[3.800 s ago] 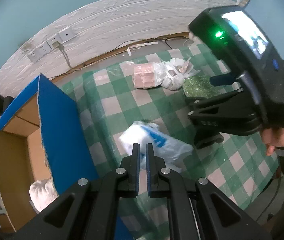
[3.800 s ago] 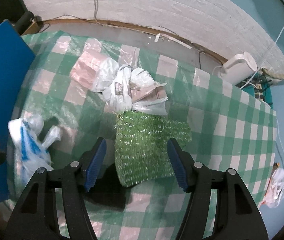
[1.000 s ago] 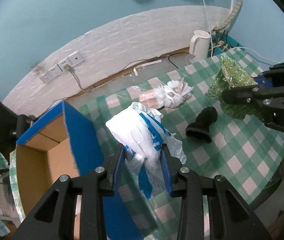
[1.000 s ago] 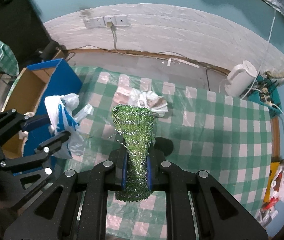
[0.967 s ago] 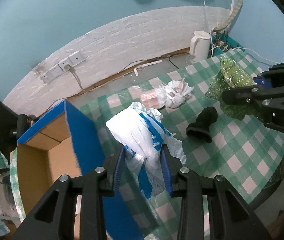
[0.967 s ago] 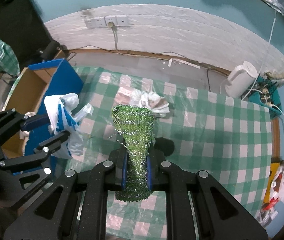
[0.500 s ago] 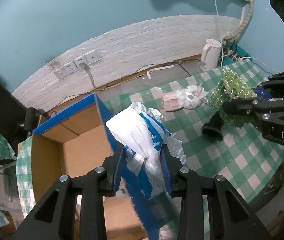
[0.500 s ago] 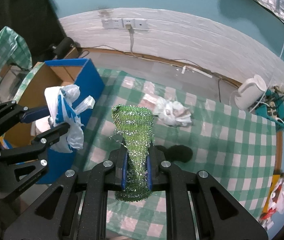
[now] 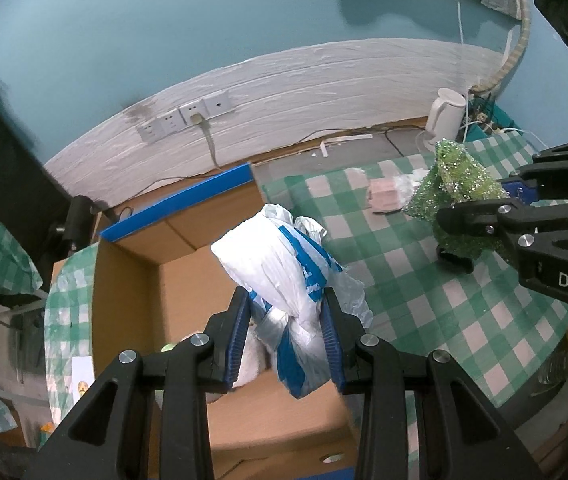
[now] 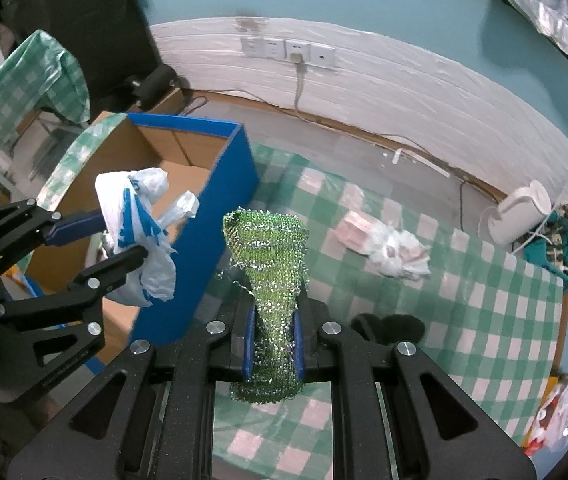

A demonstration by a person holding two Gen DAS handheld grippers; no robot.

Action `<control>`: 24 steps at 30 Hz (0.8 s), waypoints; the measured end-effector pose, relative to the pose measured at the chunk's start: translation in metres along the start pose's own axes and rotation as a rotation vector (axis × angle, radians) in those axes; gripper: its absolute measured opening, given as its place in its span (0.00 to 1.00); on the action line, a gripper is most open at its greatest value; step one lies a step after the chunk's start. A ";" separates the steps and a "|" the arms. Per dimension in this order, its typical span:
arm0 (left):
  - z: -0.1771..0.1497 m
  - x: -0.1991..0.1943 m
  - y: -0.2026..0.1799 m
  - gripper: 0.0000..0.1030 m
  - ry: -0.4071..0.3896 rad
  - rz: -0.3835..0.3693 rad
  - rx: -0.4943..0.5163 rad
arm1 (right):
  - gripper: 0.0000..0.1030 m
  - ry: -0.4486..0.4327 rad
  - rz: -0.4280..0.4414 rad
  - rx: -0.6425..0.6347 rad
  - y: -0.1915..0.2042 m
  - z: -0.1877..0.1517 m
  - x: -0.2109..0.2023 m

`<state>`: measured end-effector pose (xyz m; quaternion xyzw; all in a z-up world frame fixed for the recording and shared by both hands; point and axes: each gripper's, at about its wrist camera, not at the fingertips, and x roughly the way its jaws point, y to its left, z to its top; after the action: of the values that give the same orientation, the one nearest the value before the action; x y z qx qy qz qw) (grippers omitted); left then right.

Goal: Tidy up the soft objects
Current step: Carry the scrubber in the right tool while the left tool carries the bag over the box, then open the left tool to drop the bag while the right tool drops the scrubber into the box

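Item 1, left of the left wrist frame: open brown cardboard box with blue outer faces [image 9: 155, 280], mouth upward, already holding a pale bundle [image 9: 243, 364] on its floor at lower centre. Item 2, frame centre: crumpled white plastic bag with blue print [image 9: 284, 280], clamped between the blue pads of the left gripper [image 9: 286, 336], long axis running up and away from the fingers, hanging over the box's right-hand wall and interior; judged the nearer of the 2 loads to the drop. Item 3, right of frame: green-and-white checked tablecloth [image 9: 404, 288], bearing a pinkish packet in clear wrap [image 9: 382, 196] with a knotted white bag beside it. Item 4, right wrist frame centre: glittery green mesh pouch [image 10: 271, 280], pinched tight by the right gripper [image 10: 271, 344], long axis upright, hanging above the cloth just right of the box's blue wall [image 10: 211, 256]. That wall stands between pouch and box mouth, and the left gripper occupies the opening, so the pouch likely waits. Upper right of both frames: white kettle [image 9: 442, 120] by the wall, well apart.
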<state>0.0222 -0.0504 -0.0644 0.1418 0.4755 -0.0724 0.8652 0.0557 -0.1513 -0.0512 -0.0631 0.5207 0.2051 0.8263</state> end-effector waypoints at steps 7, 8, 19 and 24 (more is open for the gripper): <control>-0.015 -0.001 0.025 0.34 0.012 0.015 -0.041 | 0.13 0.008 0.019 -0.042 0.028 0.009 0.009; -0.017 -0.001 0.029 0.34 0.013 0.017 -0.047 | 0.13 0.011 0.021 -0.046 0.031 0.010 0.011; -0.034 -0.003 0.063 0.34 0.017 0.045 -0.097 | 0.13 0.021 0.045 -0.111 0.073 0.024 0.021; -0.041 -0.001 0.075 0.34 0.031 0.063 -0.111 | 0.13 0.025 0.057 -0.139 0.093 0.029 0.026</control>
<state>0.0078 0.0341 -0.0710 0.1095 0.4874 -0.0164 0.8661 0.0519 -0.0510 -0.0511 -0.1081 0.5171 0.2635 0.8072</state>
